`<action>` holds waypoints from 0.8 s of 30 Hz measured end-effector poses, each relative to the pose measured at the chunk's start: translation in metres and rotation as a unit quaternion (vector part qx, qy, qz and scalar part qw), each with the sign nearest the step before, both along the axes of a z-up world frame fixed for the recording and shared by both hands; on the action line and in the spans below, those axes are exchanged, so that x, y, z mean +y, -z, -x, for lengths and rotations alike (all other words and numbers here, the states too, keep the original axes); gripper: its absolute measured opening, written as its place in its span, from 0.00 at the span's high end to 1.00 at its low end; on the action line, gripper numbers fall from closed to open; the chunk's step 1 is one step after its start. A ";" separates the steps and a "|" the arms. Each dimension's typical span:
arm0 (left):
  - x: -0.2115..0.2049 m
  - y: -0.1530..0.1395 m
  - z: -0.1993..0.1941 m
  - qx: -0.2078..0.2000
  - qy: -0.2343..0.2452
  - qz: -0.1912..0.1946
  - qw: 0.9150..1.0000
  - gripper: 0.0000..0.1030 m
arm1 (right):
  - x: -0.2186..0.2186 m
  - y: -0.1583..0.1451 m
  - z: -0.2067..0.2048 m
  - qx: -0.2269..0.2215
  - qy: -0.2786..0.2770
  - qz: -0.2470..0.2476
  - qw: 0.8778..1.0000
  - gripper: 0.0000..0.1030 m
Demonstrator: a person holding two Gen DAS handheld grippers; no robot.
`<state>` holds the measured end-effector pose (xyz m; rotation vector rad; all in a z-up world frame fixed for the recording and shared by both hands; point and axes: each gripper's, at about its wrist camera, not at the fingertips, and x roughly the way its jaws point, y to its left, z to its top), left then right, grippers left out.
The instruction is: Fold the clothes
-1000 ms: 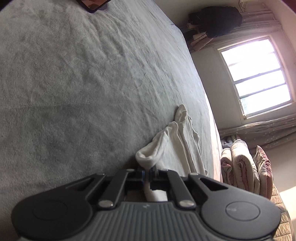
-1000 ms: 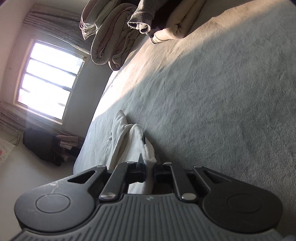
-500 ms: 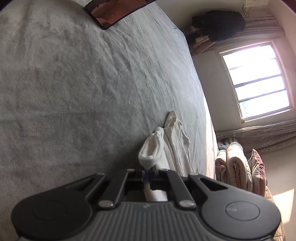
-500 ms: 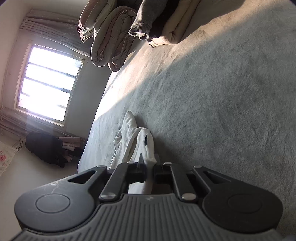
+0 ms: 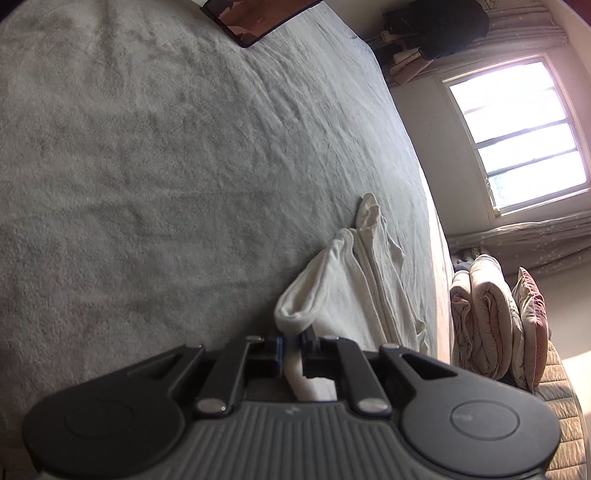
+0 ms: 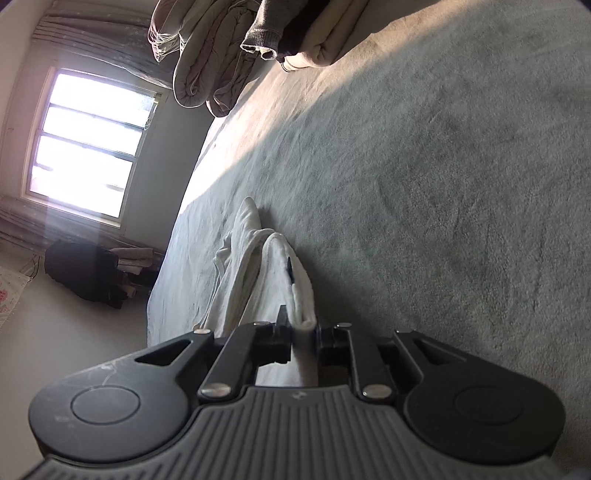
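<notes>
One white garment (image 5: 343, 291) lies bunched on the grey bed cover (image 5: 166, 166), and two grippers hold it, one at each near end. In the left wrist view the left gripper (image 5: 291, 345) is clamped on a rolled fold of the cloth, which runs away from the jaws toward a pointed tip farther off, near the bed's right edge. In the right wrist view the right gripper (image 6: 303, 334) pinches a doubled edge of the same white garment (image 6: 258, 273); a small dark mark (image 6: 289, 266) shows on the cloth just beyond the fingers. The garment there stretches away along the left part of the grey bed cover (image 6: 443, 166), with a sunlit band across the far side. One window (image 5: 517, 136) shows in each view, bright and barred. One dark-framed flat object (image 5: 255, 16) rests at the far end of the bed in the left view. A stack of folded quilts (image 5: 491, 321) stands to the right past the bed edge, with one pillow beside it. A dark bag (image 6: 85, 273) sits on the floor below the window in the right view.
</notes>
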<state>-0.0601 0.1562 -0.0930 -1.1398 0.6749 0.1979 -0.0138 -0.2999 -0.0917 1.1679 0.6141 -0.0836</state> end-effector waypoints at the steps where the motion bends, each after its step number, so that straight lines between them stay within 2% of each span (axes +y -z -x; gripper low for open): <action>1: 0.003 0.001 0.000 0.000 0.011 0.000 1.000 0.89 | -0.001 0.001 0.000 0.001 -0.008 0.000 1.000 0.82; 5: 0.014 0.003 -0.005 0.005 0.052 0.005 0.999 0.87 | -0.005 0.002 0.000 0.000 -0.019 -0.009 1.000 0.73; 10: 0.018 0.005 -0.012 0.010 0.086 0.001 0.996 0.88 | -0.010 0.003 -0.001 0.000 -0.032 -0.022 0.999 0.73; 12: 0.019 0.006 -0.016 0.016 0.096 0.005 0.995 0.90 | -0.012 0.003 -0.001 0.000 -0.037 -0.026 0.999 0.78; 13: 0.020 0.006 -0.017 0.019 0.100 0.009 0.995 0.94 | -0.013 0.004 -0.001 0.000 -0.040 -0.029 0.999 0.85; 16: 0.026 0.007 -0.018 0.016 0.097 0.046 0.994 0.96 | -0.016 0.002 -0.001 -0.007 -0.045 -0.047 0.998 0.86; 24: 0.026 -0.013 -0.029 -0.040 0.066 0.134 0.988 0.96 | -0.021 -0.026 -0.025 -0.052 -0.046 -0.135 0.988 0.87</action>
